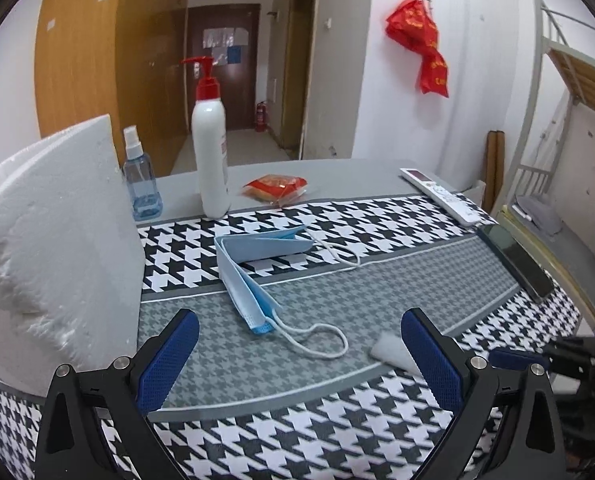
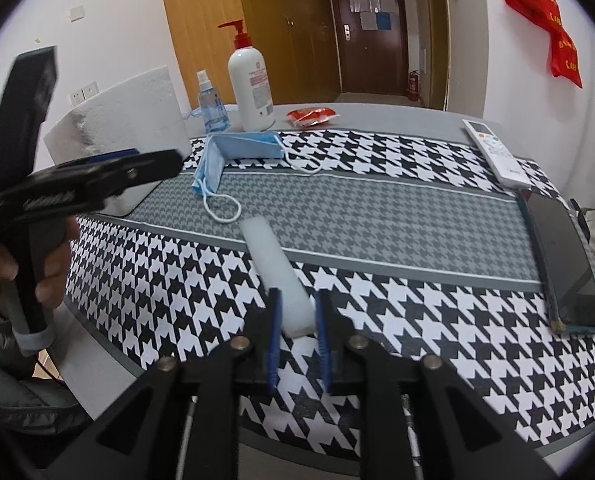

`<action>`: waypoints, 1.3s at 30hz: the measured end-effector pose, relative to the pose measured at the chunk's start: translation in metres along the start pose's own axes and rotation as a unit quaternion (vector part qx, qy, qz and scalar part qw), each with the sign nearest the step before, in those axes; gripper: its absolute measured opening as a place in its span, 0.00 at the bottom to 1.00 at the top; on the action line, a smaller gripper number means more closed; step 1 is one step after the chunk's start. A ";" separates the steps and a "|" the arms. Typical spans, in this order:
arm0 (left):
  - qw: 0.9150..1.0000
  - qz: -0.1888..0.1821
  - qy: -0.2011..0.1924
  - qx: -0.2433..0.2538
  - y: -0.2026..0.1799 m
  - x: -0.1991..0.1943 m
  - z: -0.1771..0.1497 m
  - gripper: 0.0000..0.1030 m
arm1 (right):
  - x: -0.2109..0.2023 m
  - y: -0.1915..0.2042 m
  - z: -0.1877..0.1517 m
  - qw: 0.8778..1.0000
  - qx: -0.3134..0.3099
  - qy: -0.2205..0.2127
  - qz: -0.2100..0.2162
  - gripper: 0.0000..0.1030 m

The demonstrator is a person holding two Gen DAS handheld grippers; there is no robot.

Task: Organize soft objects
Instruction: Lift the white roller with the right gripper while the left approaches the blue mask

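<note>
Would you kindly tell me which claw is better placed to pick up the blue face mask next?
Left. The left claw is open and faces the face mask just ahead, while the right claw straddles the white foam strip.

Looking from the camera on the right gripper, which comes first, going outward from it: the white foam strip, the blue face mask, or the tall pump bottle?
1. White foam strip: between the right gripper fingers, on the checked cloth.
2. Blue face mask: farther back, left of centre.
3. Pump bottle: farthest, at the table's back.

Both wrist cameras look down low and close over the houndstooth cloth (image 1: 337,420), sharing the face mask (image 2: 233,152).
</note>
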State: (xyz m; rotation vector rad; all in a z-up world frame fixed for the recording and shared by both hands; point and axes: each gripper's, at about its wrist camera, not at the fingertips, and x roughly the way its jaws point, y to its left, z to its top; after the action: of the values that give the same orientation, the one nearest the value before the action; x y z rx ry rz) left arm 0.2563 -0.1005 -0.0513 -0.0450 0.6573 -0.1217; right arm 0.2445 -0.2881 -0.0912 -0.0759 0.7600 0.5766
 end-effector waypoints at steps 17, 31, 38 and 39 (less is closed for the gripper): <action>0.998 0.032 0.044 -0.027 0.015 0.042 0.018 0.93 | 0.005 0.001 0.002 1.000 0.000 -0.012 0.017 0.63; 0.994 0.046 0.086 -0.040 0.025 0.074 0.016 0.74 | 0.016 0.005 0.005 1.000 -0.014 0.003 0.024 0.63; 0.993 0.054 0.096 -0.039 0.028 0.084 0.014 0.51 | 0.018 0.004 0.005 0.999 -0.013 0.008 0.031 0.63; 0.993 0.054 0.096 -0.037 0.028 0.085 0.014 0.49 | 0.018 0.004 0.005 0.999 -0.013 0.010 0.030 0.63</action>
State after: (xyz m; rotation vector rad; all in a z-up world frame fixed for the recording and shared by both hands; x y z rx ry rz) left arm 0.3344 -0.0831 -0.0944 -0.0699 0.8545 0.0021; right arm 0.2564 -0.2752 -0.0992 -0.0836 0.7766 0.6433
